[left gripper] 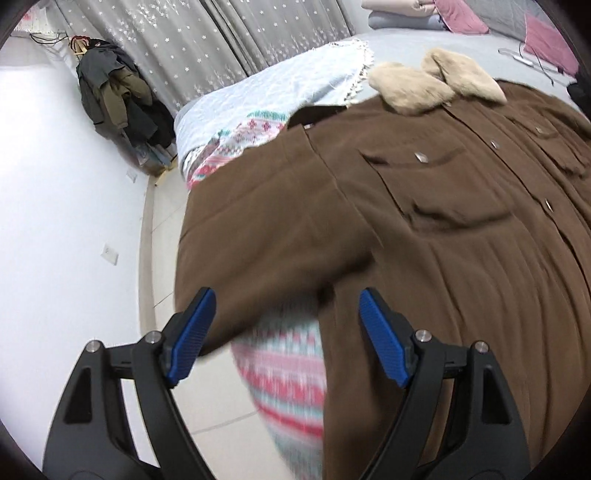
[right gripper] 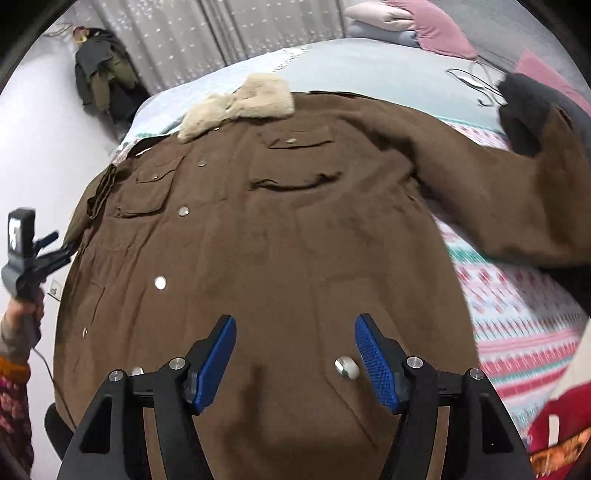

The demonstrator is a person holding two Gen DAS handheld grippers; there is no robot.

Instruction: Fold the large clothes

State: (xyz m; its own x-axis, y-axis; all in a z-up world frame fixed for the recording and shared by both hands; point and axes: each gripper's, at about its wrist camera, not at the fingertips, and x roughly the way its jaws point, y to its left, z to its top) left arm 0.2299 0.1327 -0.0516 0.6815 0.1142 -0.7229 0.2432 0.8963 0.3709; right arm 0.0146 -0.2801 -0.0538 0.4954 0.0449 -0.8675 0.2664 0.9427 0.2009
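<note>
A large brown coat (left gripper: 424,229) with a beige fur collar (left gripper: 436,83) lies spread face up on the bed, its snaps and chest pockets showing. In the right wrist view the coat (right gripper: 288,229) fills the middle, its collar (right gripper: 240,103) at the far end and one sleeve (right gripper: 517,192) stretched out to the right. My left gripper (left gripper: 286,321) is open and empty, hovering over the coat's left sleeve at the bed edge. My right gripper (right gripper: 295,350) is open and empty, just above the coat's lower front. The left gripper (right gripper: 48,243) also shows at the left edge of the right wrist view.
A patterned pink and teal blanket (left gripper: 291,373) covers the bed under the coat and hangs over its side. A white wall (left gripper: 55,203) and tiled floor lie to the left. Dark clothes hang on a rack (left gripper: 118,99) in the corner. Pillows (right gripper: 413,26) and a hanger (right gripper: 476,85) lie at the bed's far end.
</note>
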